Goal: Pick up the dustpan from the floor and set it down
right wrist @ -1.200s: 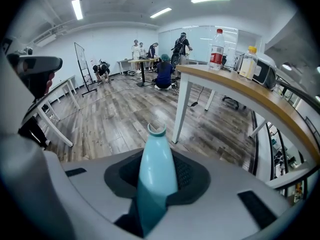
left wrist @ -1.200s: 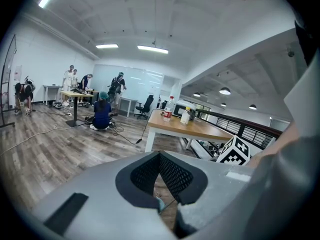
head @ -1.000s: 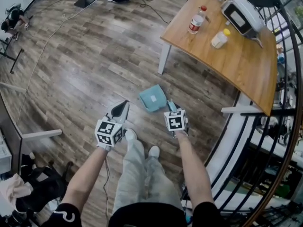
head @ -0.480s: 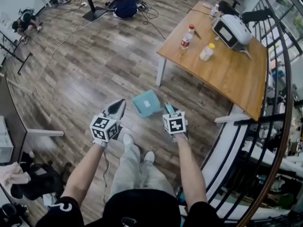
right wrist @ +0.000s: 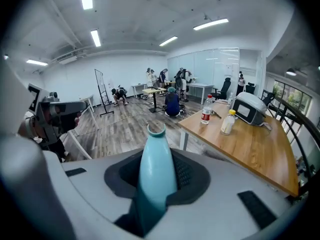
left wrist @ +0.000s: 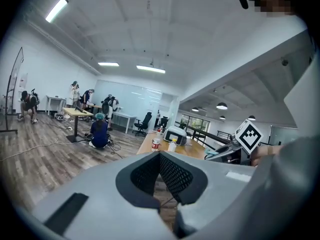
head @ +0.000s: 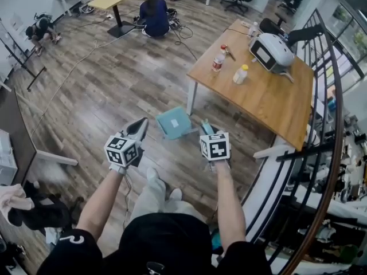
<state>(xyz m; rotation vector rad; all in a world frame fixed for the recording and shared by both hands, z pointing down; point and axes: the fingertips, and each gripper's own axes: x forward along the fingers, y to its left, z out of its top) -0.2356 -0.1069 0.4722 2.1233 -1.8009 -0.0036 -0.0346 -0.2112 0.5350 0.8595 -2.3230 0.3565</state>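
Note:
The teal dustpan (head: 174,122) hangs above the wooden floor, its pan tilted out in front of my knees. My right gripper (head: 205,126) is shut on its handle. In the right gripper view the pale teal handle (right wrist: 156,169) runs up between the jaws, and its ringed end sticks out past the right gripper (right wrist: 157,156). My left gripper (head: 141,124) is held up to the left of the pan, apart from it. Its jaws meet at the tips with nothing between them in the left gripper view (left wrist: 160,154).
A wooden table (head: 269,105) stands ahead on the right, bearing a red-labelled bottle (head: 218,58), a yellow-capped bottle (head: 239,73) and a white device (head: 270,51). A black railing (head: 330,148) curves along the right. A person in blue (head: 153,17) sits far off.
Both grippers have risen, and the dustpan has come up off the floor with the right one. My legs have straightened and more of the room shows.

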